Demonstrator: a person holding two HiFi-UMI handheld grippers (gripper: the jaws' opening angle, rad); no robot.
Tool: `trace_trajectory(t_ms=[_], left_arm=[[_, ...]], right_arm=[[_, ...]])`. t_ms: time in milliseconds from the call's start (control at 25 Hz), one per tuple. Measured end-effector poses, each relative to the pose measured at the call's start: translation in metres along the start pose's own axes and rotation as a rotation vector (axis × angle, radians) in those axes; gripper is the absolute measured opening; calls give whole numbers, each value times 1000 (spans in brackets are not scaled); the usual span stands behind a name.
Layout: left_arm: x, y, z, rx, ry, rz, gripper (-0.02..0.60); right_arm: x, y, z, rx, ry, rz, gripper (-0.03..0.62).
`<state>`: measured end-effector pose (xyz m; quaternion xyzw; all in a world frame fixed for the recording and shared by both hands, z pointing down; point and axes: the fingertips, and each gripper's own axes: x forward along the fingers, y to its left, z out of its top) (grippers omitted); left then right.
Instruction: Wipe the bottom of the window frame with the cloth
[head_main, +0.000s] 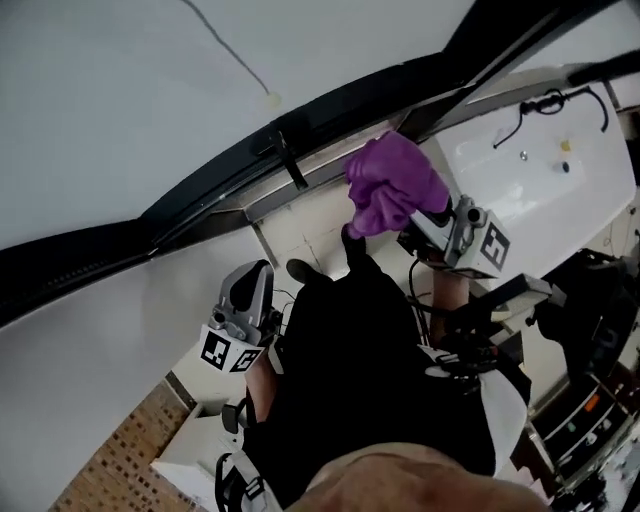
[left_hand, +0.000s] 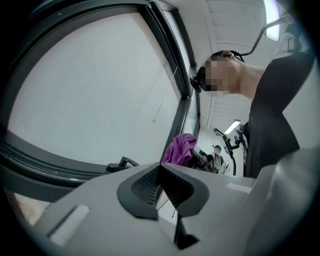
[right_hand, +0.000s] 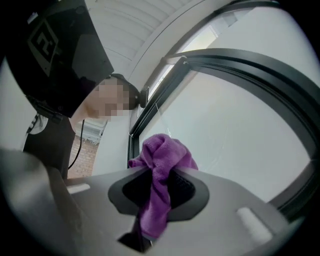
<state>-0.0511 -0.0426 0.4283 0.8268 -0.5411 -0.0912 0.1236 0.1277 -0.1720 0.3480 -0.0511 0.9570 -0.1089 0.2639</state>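
Big pale window pane fills the upper left of the head view, and the dark window frame cuts across it on a diagonal. Below that, the person's black top takes up the middle of the picture, with both arms raised toward the frame.

Over to the right tool: its 2 jaws are clamped on the purple cloth. A bunched wad stands up beyond the tips and a strip of fabric runs down between the pads. From the head view, that wad sits right at the frame's lower rail, just right of the black window handle, close to where the frame bends. Whether the fabric is actually pressing on the rail I cannot tell from here. The right gripper view shows the cloth held up in front of the glass, with a dark frame post just beside it on the left.

Now the left tool: jaws drawn together, nothing between them. It's held lower and to the left, well apart from the cloth, pointing up toward the frame. In its own view the purple wad shows beyond the tips, with the handle off to the left.
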Motion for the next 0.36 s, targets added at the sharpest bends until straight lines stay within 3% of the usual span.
trace_trajectory(t_ms=[160, 360], left_arm=[[-13, 0, -5, -3, 1, 93, 0], [-31, 6, -6, 6, 10, 146, 0]], right_arm=[[9, -3, -14, 55, 13, 98, 71], [32, 10, -31, 67, 22, 192, 71]])
